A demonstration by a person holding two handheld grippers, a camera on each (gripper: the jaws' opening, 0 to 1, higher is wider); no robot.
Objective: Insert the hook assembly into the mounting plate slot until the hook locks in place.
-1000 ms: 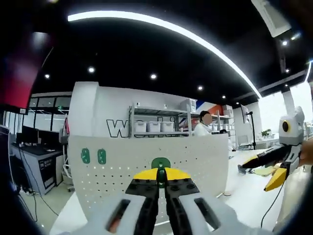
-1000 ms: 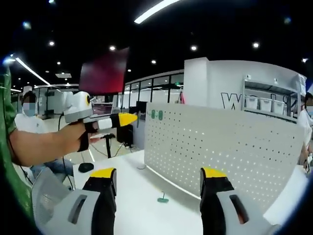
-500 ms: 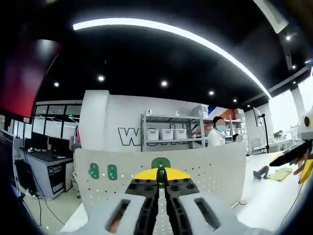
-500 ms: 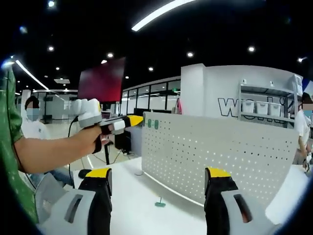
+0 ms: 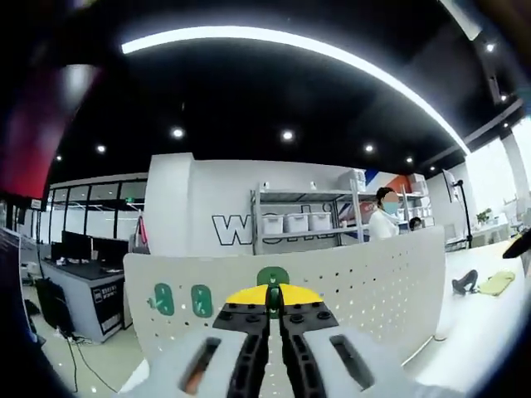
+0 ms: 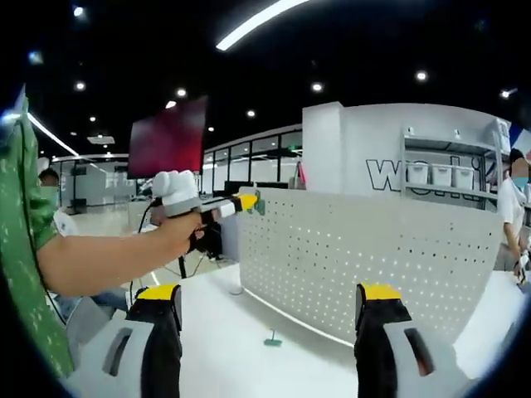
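An open-plan workshop with dark ceiling lights is surrounding a white bench (image 6: 224,332) carrying an upright white perforated mounting plate (image 6: 373,257). The left tool (image 5: 270,303) is clenching a green hook assembly (image 5: 272,279) near the plate's top edge, beside two mounted green hooks (image 5: 182,299). The right tool (image 6: 270,303) is hanging released. Best to be lining the hook square with a slot, then pressing until seated.

Bright ceiling light strip (image 5: 290,41) glares against dark ceiling; fisheye edges bend.
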